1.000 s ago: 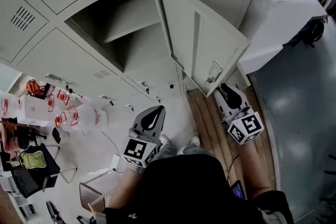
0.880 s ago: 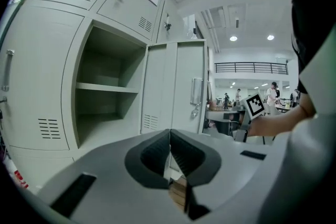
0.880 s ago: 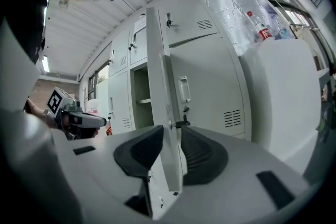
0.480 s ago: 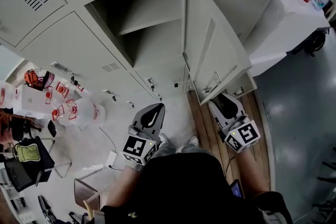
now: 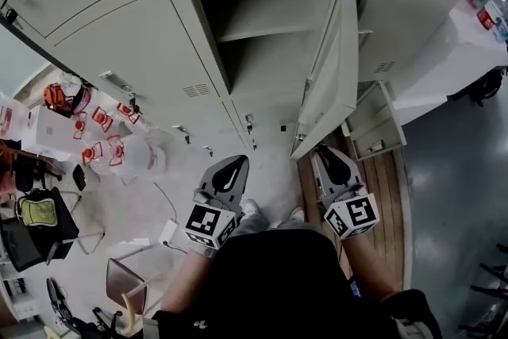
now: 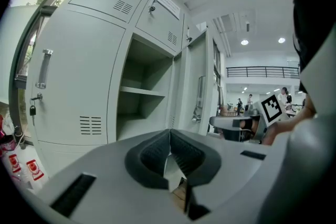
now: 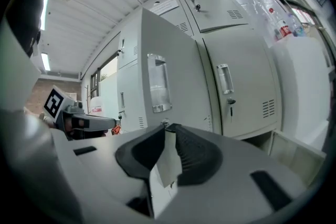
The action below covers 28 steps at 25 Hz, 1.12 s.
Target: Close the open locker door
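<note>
Nearest, the left gripper [image 5: 236, 160] is held with jaws pressed together, empty; the right gripper [image 5: 321, 150], whose jaws have just been closing, is seen narrow, tips met, nothing between, just beside the lower edge of the locker door [image 5: 340, 67], which is left half open before the open compartment [image 5: 262, 44]
</note>
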Tool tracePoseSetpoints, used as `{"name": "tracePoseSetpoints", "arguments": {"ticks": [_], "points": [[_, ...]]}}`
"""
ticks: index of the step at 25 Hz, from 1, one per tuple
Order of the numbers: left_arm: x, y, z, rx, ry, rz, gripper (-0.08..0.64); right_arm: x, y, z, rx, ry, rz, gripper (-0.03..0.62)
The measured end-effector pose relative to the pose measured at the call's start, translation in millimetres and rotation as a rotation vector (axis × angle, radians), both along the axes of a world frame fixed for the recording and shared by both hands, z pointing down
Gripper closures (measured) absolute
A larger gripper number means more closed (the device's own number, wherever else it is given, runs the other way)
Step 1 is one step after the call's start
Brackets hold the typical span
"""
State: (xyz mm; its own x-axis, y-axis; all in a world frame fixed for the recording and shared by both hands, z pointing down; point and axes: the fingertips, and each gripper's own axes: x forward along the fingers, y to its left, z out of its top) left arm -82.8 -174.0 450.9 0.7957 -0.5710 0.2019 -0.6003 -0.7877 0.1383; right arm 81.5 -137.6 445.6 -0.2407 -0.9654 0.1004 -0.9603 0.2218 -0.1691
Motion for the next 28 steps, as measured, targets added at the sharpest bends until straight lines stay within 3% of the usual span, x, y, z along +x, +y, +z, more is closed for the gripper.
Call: {"name": "tracePoseSetpoints", "arguments": {"ticks": [2,15,28], "points": [[-13,-3,1,0.001,0.001,-0.012,0.535,-8,-8,2,-0.006,-0.035,-0.003,0.527],[-96,-34,6,0.02,0.011,-0.083,0.535,-91,-75,2,0.03,-0.008,-0.065,0.528],[-144,-62,9,0.016,0.03,-0.169,0.536,-125,-155,-2,0.048,-0.01,-0.082,0.528]]}}
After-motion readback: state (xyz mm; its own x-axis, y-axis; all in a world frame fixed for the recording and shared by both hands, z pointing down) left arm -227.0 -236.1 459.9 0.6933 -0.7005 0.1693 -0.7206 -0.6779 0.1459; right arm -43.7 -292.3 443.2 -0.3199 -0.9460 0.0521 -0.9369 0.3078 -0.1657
